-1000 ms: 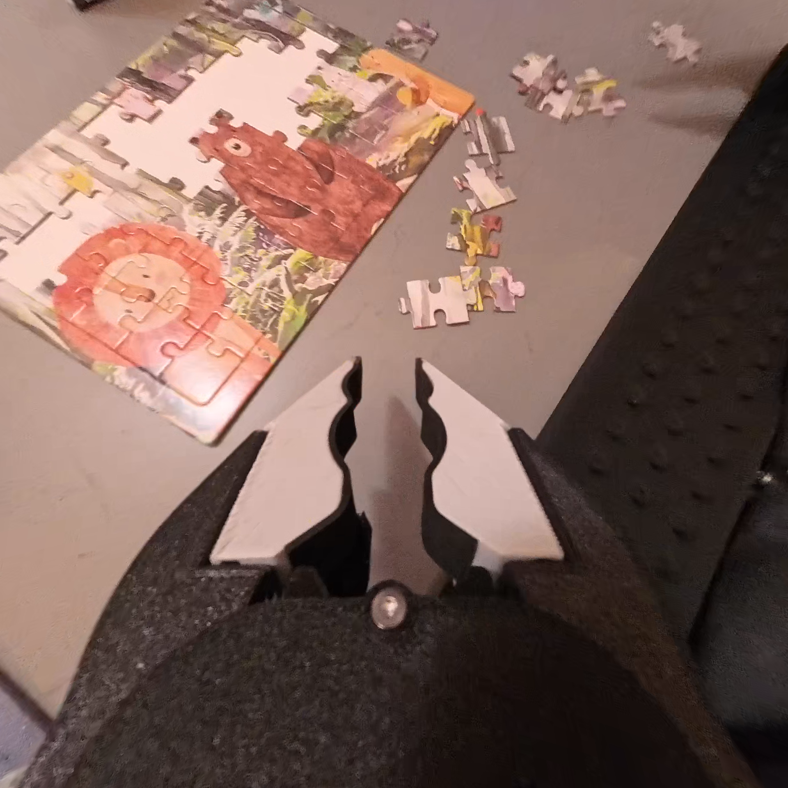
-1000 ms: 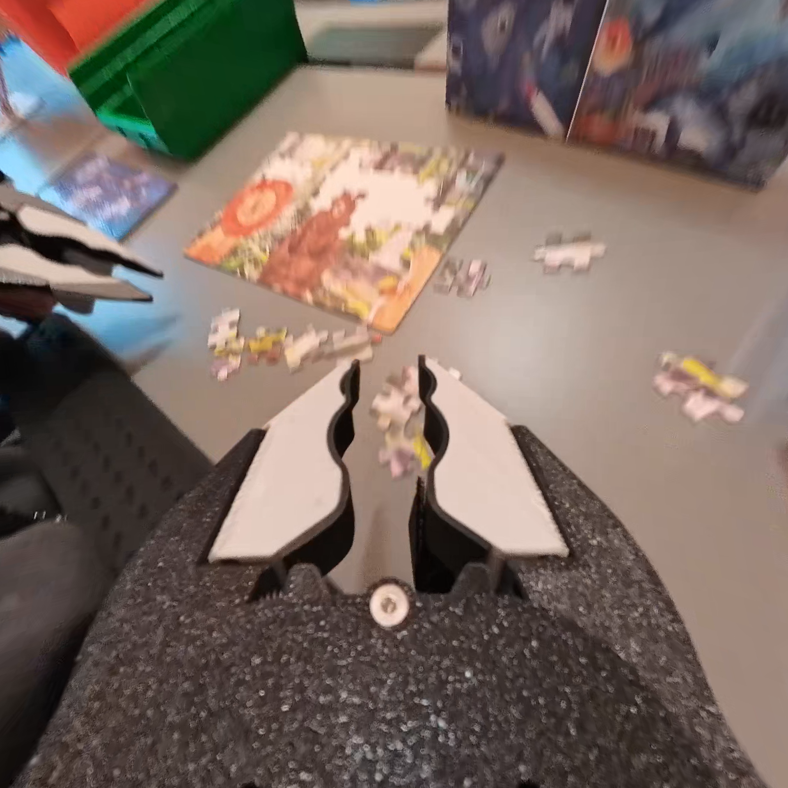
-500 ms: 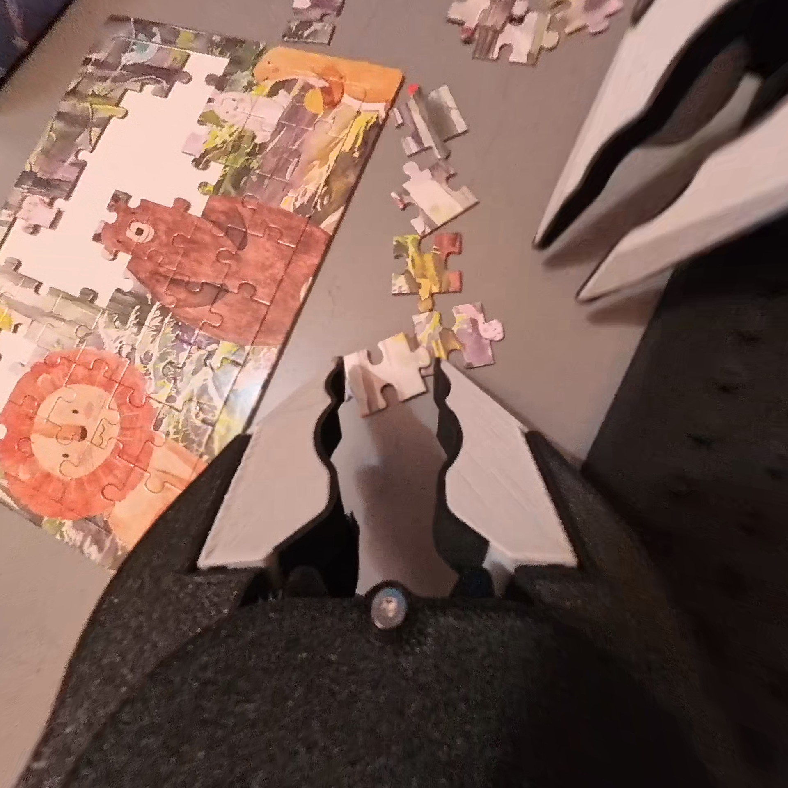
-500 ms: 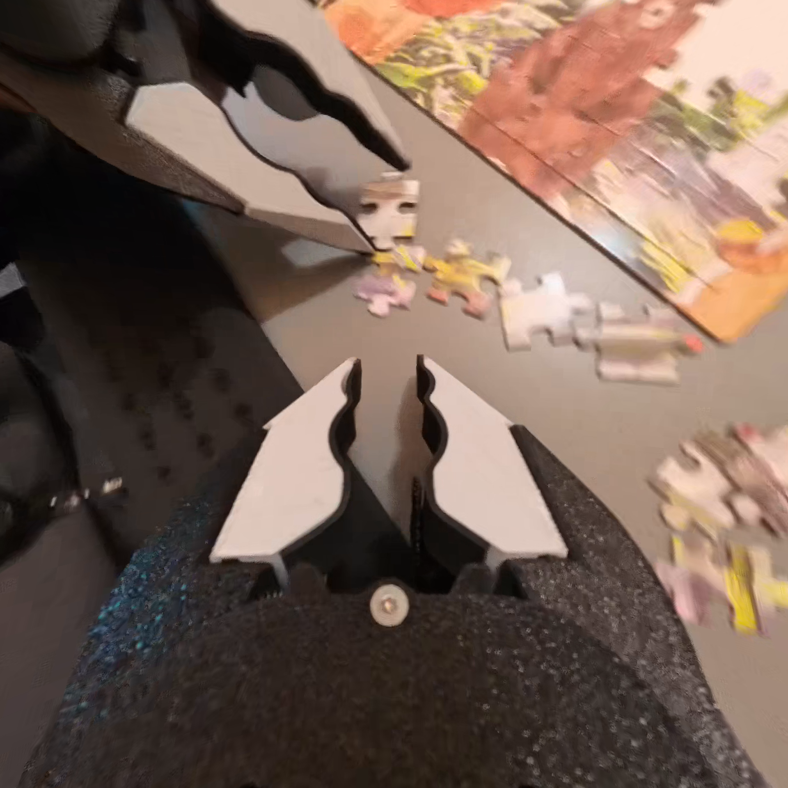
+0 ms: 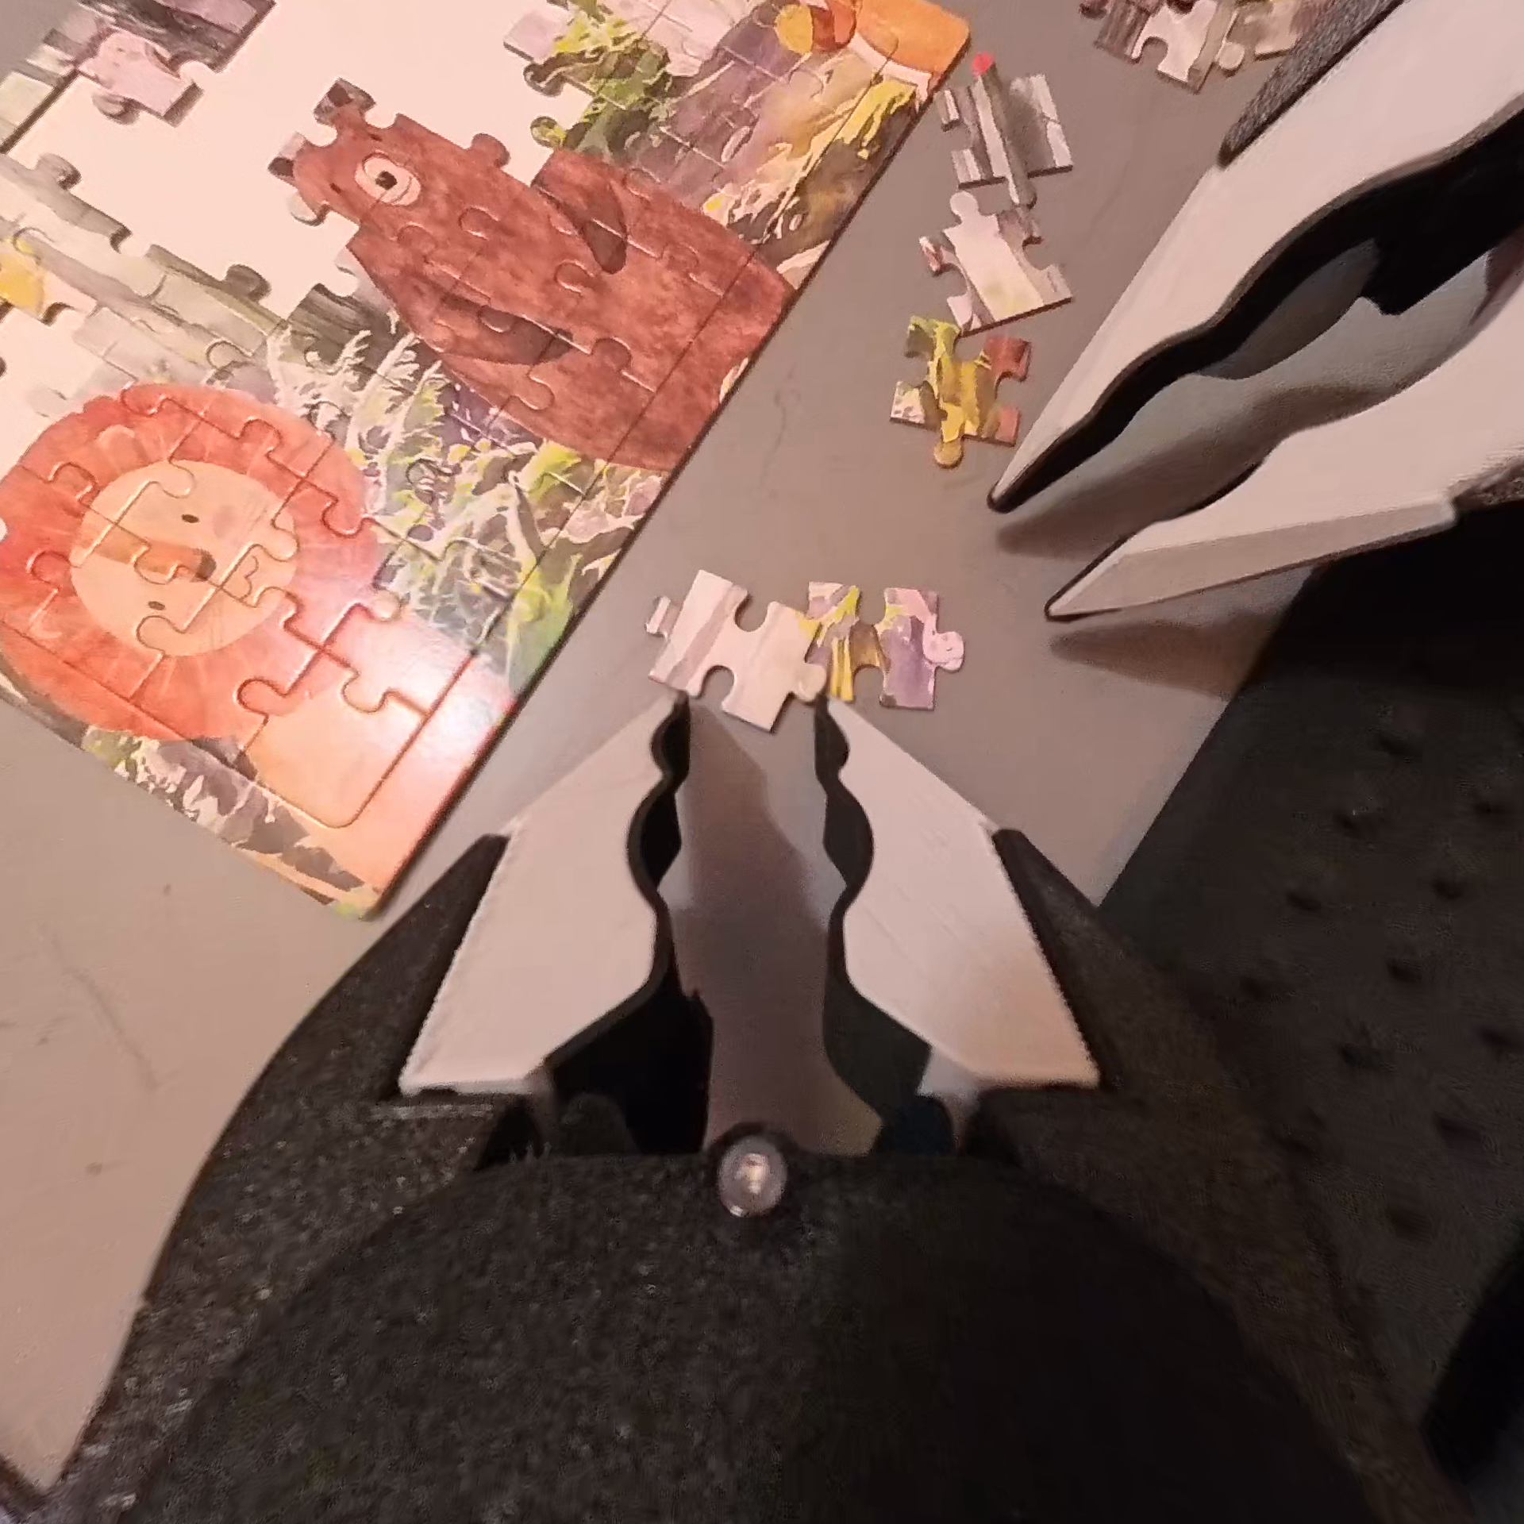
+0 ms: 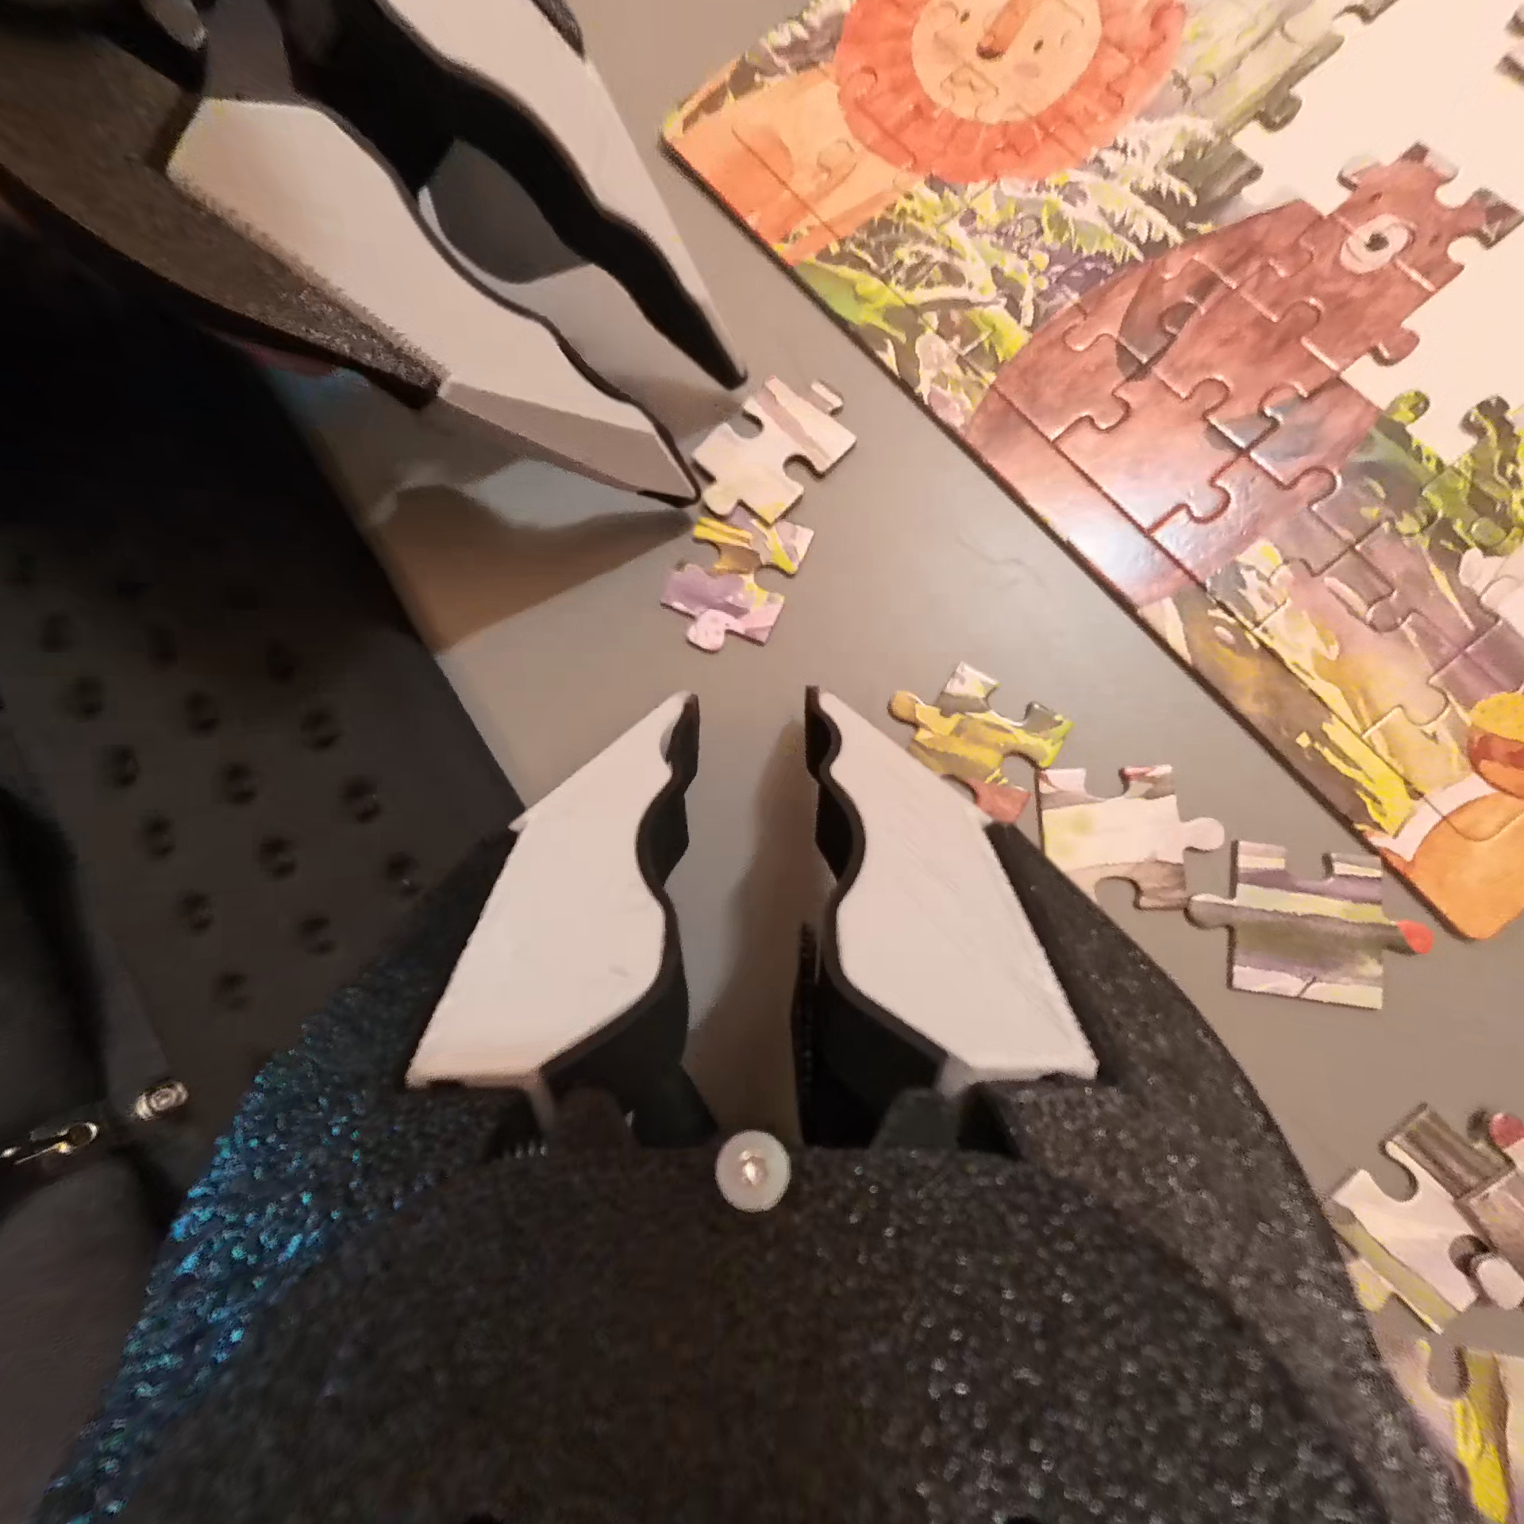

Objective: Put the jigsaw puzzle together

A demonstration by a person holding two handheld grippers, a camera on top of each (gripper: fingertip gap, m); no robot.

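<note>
The partly built jigsaw puzzle (image 5: 462, 346), with a lion and a brown bear, lies on the grey table; it also shows in the right wrist view (image 6: 1154, 289). A pale loose piece (image 5: 734, 647) lies just ahead of my left gripper (image 5: 752, 713), which is open and empty. That piece touches a yellow and purple pair (image 5: 891, 647). My right gripper (image 6: 750, 701) is open and empty, low over bare table between the purple pair (image 6: 734, 577) and a yellow piece (image 6: 973, 734). Each gripper shows in the other's view: the right (image 5: 1027, 552), the left (image 6: 713, 437).
More loose pieces lie in a row along the puzzle's edge (image 5: 998, 272) (image 6: 1311, 915), and several more at the lower right (image 6: 1418, 1237). A black dimpled surface (image 5: 1361, 948) borders the table beside both grippers; it also shows in the right wrist view (image 6: 206, 742). There is about 7 cm between the tips of the two grippers.
Both grippers have come down close to the loose pieces and to each other. The pale piece, between my left fingertips half a second ago, now lies just ahead of them.
</note>
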